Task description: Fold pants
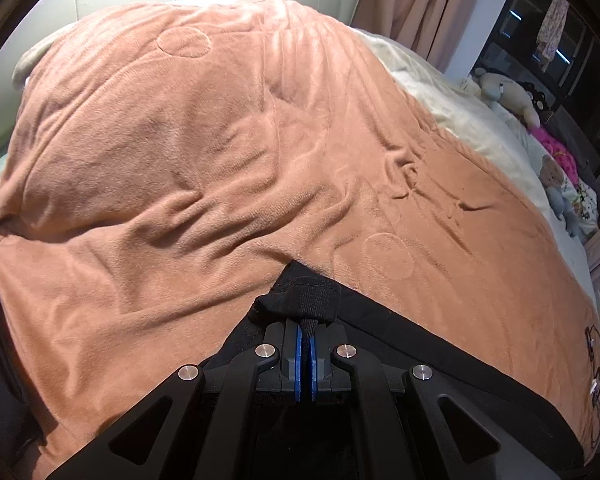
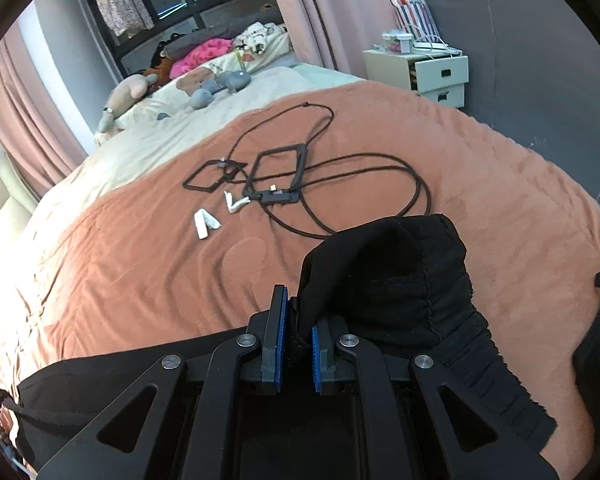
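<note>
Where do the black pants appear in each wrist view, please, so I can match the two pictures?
Left wrist view: black pants bottom centre, a bunched corner pinched in the shut jaws.
Right wrist view: black pants lower centre-right, the waistband bunched above the jaws.
Shared landmark: the orange blanket beneath them.

The pants (image 2: pixel 412 280) are black, of soft knit cloth, with a gathered elastic waistband whose ribbed puckers run down the right side of the right wrist view. That end is lifted and bunched into a rounded hump above the brown blanket on the bed. A fold of it is pinched between blue-padded fingers (image 2: pixel 278 336). In the left wrist view another part of the pants (image 1: pixel 304 292) rises as a small crumpled peak, and a black band of cloth trails away to the right across the blanket.
</note>
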Available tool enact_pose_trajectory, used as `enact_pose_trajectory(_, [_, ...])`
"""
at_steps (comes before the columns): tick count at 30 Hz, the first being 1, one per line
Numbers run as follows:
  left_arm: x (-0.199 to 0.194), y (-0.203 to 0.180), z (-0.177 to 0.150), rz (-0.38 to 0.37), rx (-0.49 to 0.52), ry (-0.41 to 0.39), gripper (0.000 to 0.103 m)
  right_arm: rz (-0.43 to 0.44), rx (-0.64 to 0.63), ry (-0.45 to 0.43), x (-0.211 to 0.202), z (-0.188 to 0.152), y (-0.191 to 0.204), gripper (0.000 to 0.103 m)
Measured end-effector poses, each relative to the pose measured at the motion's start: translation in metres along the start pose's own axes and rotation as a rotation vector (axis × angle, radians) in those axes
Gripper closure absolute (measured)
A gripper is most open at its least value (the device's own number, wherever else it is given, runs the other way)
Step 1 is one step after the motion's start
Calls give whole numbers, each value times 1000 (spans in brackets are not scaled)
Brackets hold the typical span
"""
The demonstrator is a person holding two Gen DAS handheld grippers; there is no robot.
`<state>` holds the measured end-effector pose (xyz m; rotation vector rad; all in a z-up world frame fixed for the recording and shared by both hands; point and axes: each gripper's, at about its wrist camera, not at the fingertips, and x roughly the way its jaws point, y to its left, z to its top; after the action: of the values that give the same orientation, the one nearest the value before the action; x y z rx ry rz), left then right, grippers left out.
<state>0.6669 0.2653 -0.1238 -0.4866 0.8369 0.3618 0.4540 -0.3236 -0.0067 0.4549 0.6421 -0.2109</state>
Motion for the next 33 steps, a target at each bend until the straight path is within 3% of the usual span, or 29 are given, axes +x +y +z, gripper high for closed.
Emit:
enact_pose_trajectory(10, [33,-11,4,48,10,16,100,-57,18,-29,32,11,2,100])
enact_pose_trajectory(13, [45,-15,2,70,40,58,96,-51,4,-7,42,4,2,99])
enact_pose_trajectory(15, [42,-13,4,45,33,60,90,-43,0,-16,39,1,1,95])
enact_pose_trajectory(17, [38,-10,6,29,16,77,86,-20,22,-45,30,1,-5,72])
enact_pose_trajectory(18, [37,-10,7,28,14,82,86,-10,36,-59,25,2,-9,39])
enact_pose_trajectory(19, [34,-11,8,31,19,85,85,0,48,-77,20,3,-14,19])
enact_pose_trajectory(21, [28,-14,9,38,40,85,80,23,54,-117,8,3,-20,18])
enact_pose_trajectory(22, [25,-15,9,42,50,85,74,40,53,-113,6,2,-22,18])
enact_pose_trajectory(24, [18,-16,9,65,67,71,48,60,47,-98,2,-2,-25,18])
enact_pose_trajectory(25, [11,-14,8,80,72,47,21,64,44,-96,-2,-5,-27,18])
enact_pose_trajectory(26, [4,-13,9,80,69,21,6,72,42,-95,-5,-7,-28,18])
enact_pose_trajectory(28, [-12,-7,10,62,53,-26,4,86,37,-80,-10,-13,-32,18])
enact_pose_trajectory(33, [-31,-2,2,57,88,-16,5,89,6,-74,-30,-24,-39,18])
